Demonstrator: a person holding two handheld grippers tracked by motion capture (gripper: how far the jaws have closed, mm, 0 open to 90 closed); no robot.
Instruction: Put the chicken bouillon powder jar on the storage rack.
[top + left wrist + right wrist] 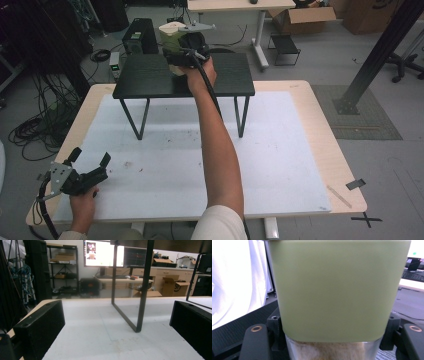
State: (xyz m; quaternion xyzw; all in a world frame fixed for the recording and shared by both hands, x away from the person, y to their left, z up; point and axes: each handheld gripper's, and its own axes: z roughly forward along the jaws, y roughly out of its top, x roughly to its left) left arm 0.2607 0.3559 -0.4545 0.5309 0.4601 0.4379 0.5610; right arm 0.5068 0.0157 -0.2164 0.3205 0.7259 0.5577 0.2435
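At the near left corner of the table, on its white mat: left hand holding the left gripper, low over the mat, jaws spread well apart with nothing between them. Same seen in the left gripper view: two black jaws wide at either side, bare white mat between, and ahead the thin black legs of a stand. Farther off in that view, a lit monitor, shelves and cardboard boxes against the room's back wall.

Toward the middle, at the far side of the mat: a small black stand on thin metal legs, its dark top raised above the mat. Right forearm stretched from the near edge across the mat up to the stand's top.

On the stand, near its far edge: right gripper clamped on a container, jaws closed against both its sides. Container green above with a pale lid. In the right gripper view, close up: container pale green on the upper part, clear below, something tan and grainy inside the clear part; black jaws pressing at left and right of it. Whether the container's base touches the stand top or hangs just above: cannot tell.

To the right: bare wooden table edge, then grey floor with a black post.
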